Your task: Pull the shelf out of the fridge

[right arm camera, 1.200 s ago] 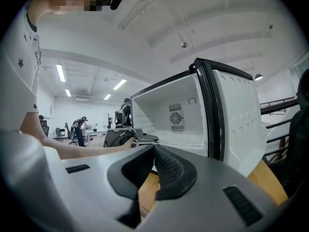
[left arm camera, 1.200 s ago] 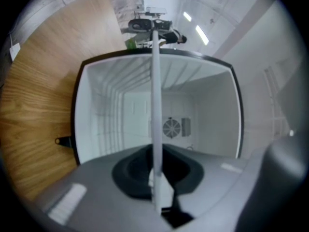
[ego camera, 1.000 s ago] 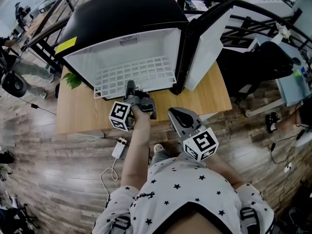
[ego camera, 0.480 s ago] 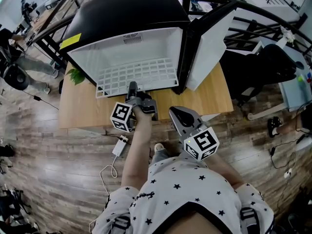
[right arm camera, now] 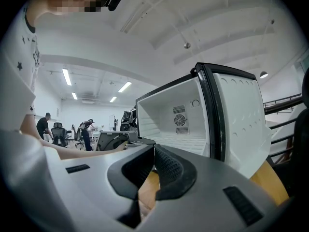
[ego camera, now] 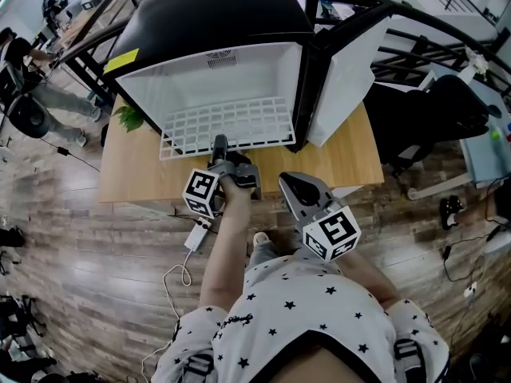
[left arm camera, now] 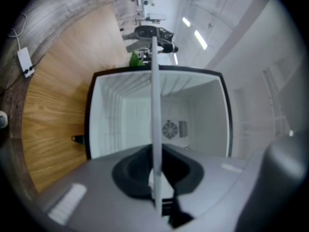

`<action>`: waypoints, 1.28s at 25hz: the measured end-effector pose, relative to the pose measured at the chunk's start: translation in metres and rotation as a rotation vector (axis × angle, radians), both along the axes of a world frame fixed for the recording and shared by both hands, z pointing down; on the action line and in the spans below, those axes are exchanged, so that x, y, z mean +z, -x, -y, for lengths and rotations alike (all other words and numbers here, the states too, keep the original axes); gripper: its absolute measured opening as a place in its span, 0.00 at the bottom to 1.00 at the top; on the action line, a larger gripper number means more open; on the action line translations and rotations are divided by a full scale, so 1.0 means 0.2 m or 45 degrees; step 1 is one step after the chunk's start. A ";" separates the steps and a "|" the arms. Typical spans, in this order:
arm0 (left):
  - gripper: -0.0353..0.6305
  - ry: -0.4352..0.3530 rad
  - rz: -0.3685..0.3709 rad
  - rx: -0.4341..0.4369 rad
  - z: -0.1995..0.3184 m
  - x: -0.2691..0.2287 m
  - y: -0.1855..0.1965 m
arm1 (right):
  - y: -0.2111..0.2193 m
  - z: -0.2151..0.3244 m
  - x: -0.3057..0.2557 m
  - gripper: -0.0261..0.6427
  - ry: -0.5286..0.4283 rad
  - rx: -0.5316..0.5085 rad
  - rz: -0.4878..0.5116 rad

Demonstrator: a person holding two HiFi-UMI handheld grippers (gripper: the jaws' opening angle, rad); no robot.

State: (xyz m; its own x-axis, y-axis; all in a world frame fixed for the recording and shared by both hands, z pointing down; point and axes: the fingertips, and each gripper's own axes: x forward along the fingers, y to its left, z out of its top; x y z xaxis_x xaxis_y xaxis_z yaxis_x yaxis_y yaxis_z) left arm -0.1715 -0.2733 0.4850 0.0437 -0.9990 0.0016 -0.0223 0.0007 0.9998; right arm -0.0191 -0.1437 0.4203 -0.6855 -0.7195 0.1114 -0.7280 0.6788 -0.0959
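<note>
Two grippers are showing, but only the left gripper [ego camera: 218, 144] is at work: its jaws are pinching narrowly on the front edge of the shelf [ego camera: 227, 122]. The white wire shelf is lying low inside the open fridge [ego camera: 215, 22]. Its front edge is jutting past the opening over the table [ego camera: 136, 174], straight ahead of that gripper. In the left gripper view it is running edge-on between the jaws. The right gripper [ego camera: 289, 183] is hanging apart from the shelf, below the door [ego camera: 343, 78], jaws together, apparently on nothing.
</note>
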 end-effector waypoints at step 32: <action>0.10 -0.028 -0.020 -0.022 -0.25 0.00 0.00 | -0.05 -0.09 0.00 0.07 0.020 -0.061 0.014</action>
